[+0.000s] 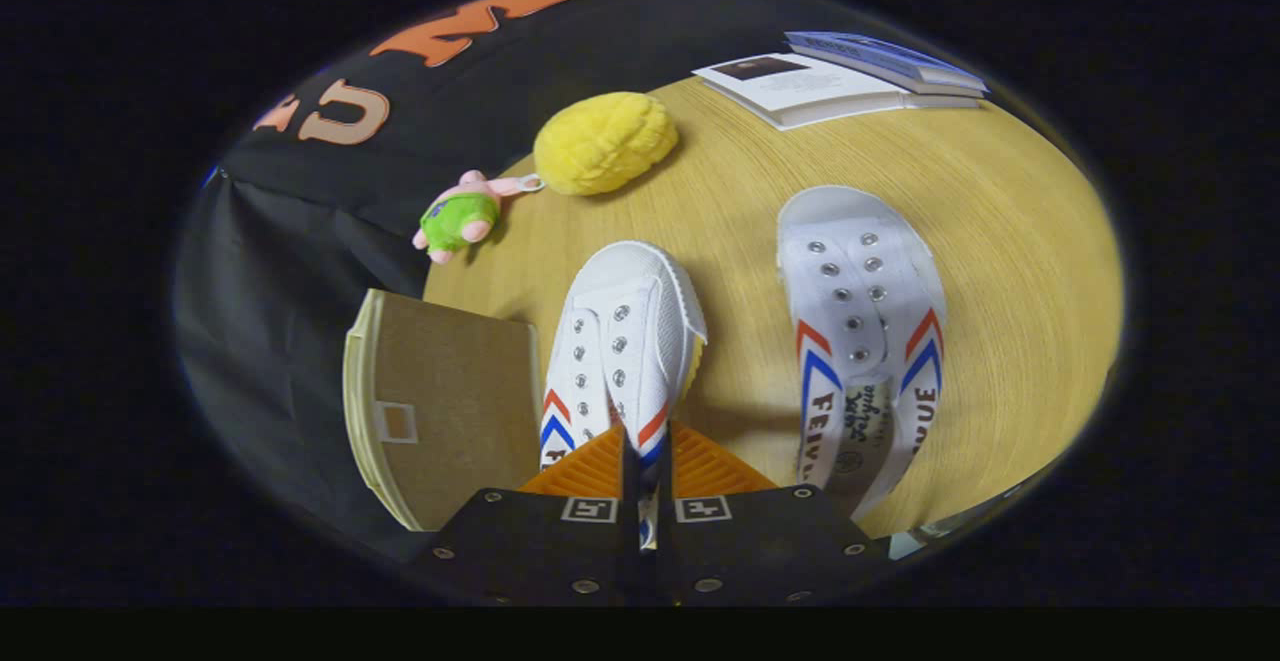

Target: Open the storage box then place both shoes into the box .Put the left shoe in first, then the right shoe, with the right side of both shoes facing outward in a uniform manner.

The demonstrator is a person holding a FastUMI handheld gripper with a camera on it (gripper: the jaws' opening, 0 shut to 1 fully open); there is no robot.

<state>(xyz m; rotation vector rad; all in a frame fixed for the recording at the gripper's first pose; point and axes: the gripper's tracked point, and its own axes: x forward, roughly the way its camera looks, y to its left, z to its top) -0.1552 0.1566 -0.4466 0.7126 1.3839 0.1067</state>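
The left shoe (622,346) is held lifted over the worktop (1010,241) beside the storage box (445,391), its soft, light canvas collar pinched between the nearly closed jaws, a hold judged firm enough though floppy.

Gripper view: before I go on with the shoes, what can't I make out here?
- Held shoe: heel end hidden behind the hand-held gripper, whose fingers are closed on it.
- Storage box: only its lid side shows; interior hidden, and the near corner is covered by the gripper body.
- Second shoe: heel cut off behind the gripper body.
- Books: print too small to tell.
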